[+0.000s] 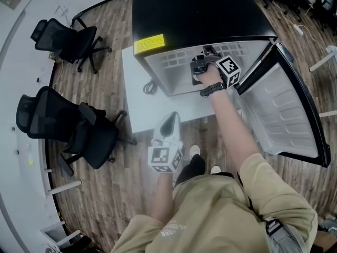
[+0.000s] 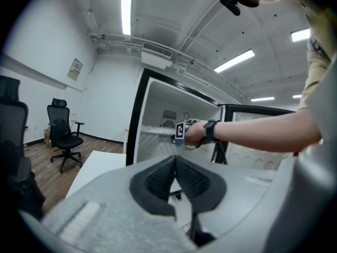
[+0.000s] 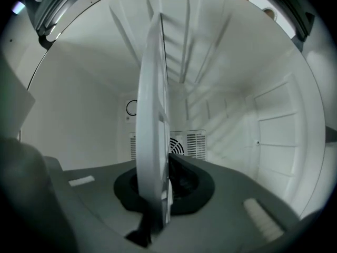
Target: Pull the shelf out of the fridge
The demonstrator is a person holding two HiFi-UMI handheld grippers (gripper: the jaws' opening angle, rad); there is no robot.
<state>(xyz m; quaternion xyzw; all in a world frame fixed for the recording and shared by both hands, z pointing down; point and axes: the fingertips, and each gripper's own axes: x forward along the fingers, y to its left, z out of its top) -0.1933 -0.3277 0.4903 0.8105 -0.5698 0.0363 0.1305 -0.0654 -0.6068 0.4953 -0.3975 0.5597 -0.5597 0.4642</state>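
A black mini fridge stands on a white table with its door swung open to the right. My right gripper reaches into the white interior. In the right gripper view the white shelf runs edge-on between the dark pads, and the right gripper is shut on its front edge. The left gripper view shows the same shelf level inside the fridge, with the right gripper on it. My left gripper hangs low in front of the table, its pads closed together and holding nothing.
Two black office chairs stand on the wood floor to the left. A coiled cable lies on the table beside the fridge. A fan grille shows on the fridge's back wall. The person's feet are just before the table.
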